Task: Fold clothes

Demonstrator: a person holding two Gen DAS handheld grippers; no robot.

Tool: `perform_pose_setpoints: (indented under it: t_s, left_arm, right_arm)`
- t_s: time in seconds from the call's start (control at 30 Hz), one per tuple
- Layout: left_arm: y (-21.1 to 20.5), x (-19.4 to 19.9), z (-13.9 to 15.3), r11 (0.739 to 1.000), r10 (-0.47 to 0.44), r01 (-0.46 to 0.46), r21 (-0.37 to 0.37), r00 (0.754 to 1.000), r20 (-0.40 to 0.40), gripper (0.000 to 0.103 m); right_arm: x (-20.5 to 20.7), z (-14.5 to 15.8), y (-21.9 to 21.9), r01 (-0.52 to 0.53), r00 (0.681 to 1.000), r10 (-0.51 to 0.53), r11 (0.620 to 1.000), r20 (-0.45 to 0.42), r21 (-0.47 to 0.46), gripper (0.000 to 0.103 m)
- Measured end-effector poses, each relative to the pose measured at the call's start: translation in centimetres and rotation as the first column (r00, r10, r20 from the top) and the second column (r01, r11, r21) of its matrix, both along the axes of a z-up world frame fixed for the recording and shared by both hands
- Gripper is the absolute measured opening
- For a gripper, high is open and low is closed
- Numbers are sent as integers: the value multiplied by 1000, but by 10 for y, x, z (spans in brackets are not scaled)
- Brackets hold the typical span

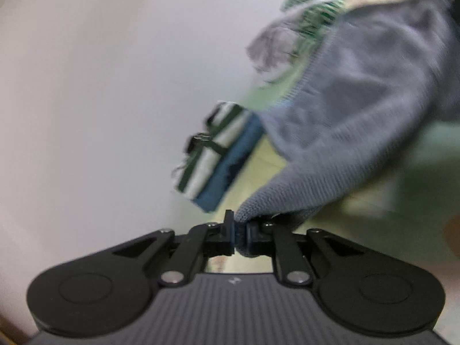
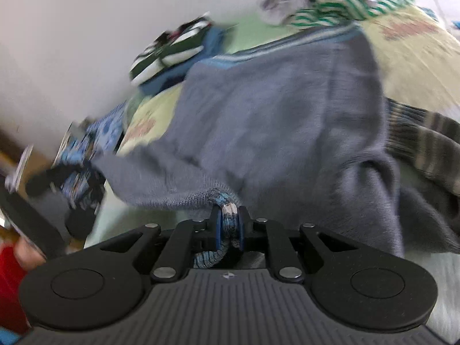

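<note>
A grey-blue knit sweater [image 1: 359, 109] hangs stretched between both grippers above a pale green bed. My left gripper [image 1: 240, 231] is shut on a corner of the sweater. My right gripper [image 2: 230, 227] is shut on the sweater [image 2: 276, 120] at its blue-and-white striped trim, with the body spreading up and away from it. The left gripper also shows in the right wrist view [image 2: 57, 178], at the far left, holding the other end. Both views are blurred by motion.
A folded stack [image 1: 218, 155] of green-and-white striped and blue clothes lies by the white wall [image 1: 100, 86]. A green-striped garment and a pale one [image 2: 330, 3] lie crumpled farther back. A dark striped garment [image 2: 422, 143] lies to the right on the bed sheet [image 2: 417, 49].
</note>
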State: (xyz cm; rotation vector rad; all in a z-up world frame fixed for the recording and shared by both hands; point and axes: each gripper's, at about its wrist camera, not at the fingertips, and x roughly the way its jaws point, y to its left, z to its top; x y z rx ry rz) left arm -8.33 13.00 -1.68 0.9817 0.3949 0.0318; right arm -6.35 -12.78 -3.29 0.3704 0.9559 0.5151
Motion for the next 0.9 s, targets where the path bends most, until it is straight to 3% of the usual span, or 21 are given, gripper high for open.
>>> perform_pose_setpoints:
  t_s: [0.17,0.27,0.33,0.43,0.6,0.7,0.77,0.83,0.9]
  left_arm:
    - [30,-31,53,997,69,-68,-37,997,36,14]
    - [41,-51,60,996,90,-90,-24,996,9,15]
    - [42,-64,51,995,101,-101,22,995,-3,15]
    - [47,-73,20,990,139,-137,27,986,-88,15]
    - [58,-71,-36,983,185,-182,35,958,-220,15]
    - [66,-64,-40,977,208,-212,5,954,-218,15]
    - [71,-57,-32,974,212,-223,-31,955,-206,15]
    - [73,-51,-25,973,213,-225,-46,959,-185,15]
    - [76,-45,-18,972,215,-228,-62,961,-172,15]
  right_arm:
    - [-16,17,25,-186,982,184,982,52,38,12]
    - [-28,26,45,-295,953,292,955,82,25,12]
    - [-33,25,56,-346,935,344,938,87,6,13]
    - [-37,10,75,-404,913,405,914,54,-27,13]
    - [-42,-11,88,-422,906,423,902,-7,-90,15]
    - [-51,7,72,-413,907,418,906,47,-88,36]
    - [-63,19,58,-386,906,408,904,108,-182,51]
    - [-75,20,53,-366,892,429,869,141,-332,55]
    - [-83,11,49,-379,881,456,839,123,-391,55]
